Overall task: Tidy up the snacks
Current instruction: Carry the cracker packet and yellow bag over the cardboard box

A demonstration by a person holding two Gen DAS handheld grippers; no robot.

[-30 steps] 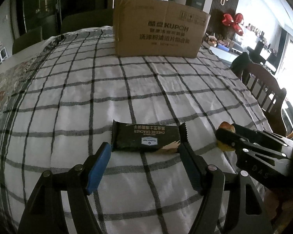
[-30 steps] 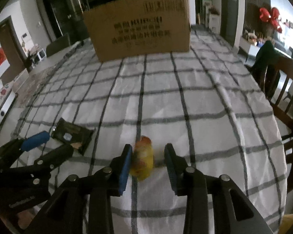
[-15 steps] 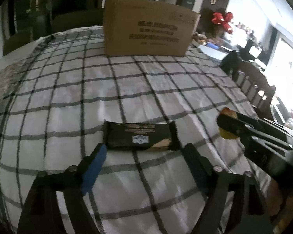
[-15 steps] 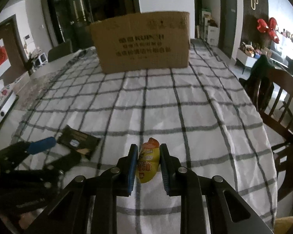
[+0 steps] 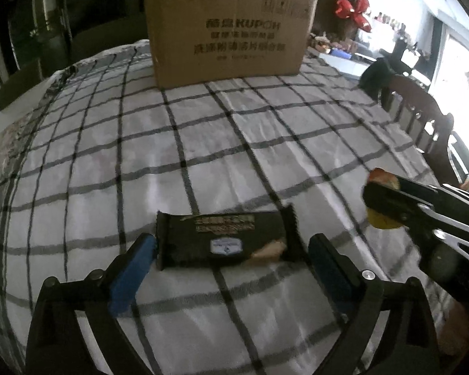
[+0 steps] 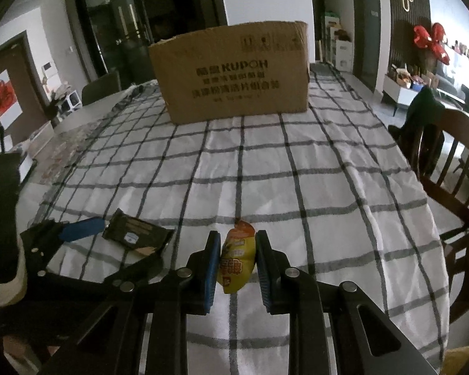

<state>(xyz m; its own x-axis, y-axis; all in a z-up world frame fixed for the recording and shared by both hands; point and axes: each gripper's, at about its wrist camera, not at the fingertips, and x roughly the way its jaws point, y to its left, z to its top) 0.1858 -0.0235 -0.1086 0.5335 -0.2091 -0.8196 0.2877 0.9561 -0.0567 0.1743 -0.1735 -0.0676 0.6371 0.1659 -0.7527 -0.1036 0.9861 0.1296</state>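
In the left wrist view, our left claw (image 5: 229, 257) stands wide open with its blue pads either side of the dark cracker packet (image 5: 226, 240), which lies flat on the checked cloth of the bench (image 5: 203, 143). The left pad looks close to the packet's end or touching it; the right pad stands clear. We judge this to be the approach to a grasp: the next move calls for closing squarely on the crimped ends without crushing what is inside. The cardboard box (image 5: 228, 28) stands well apart at the far side, and our right claw (image 5: 381, 203) enters at the right edge with something yellow.

In the right wrist view, our right claw (image 6: 238, 261) is closed to a narrow gap on the yellow snack pouch (image 6: 237, 261), which we judge lifted off the cloth. The pouch is small, glossy, orange-topped, with red lettering. We expect the box (image 6: 234, 72) ahead to be its destination, a carry across the bench (image 6: 297, 172).
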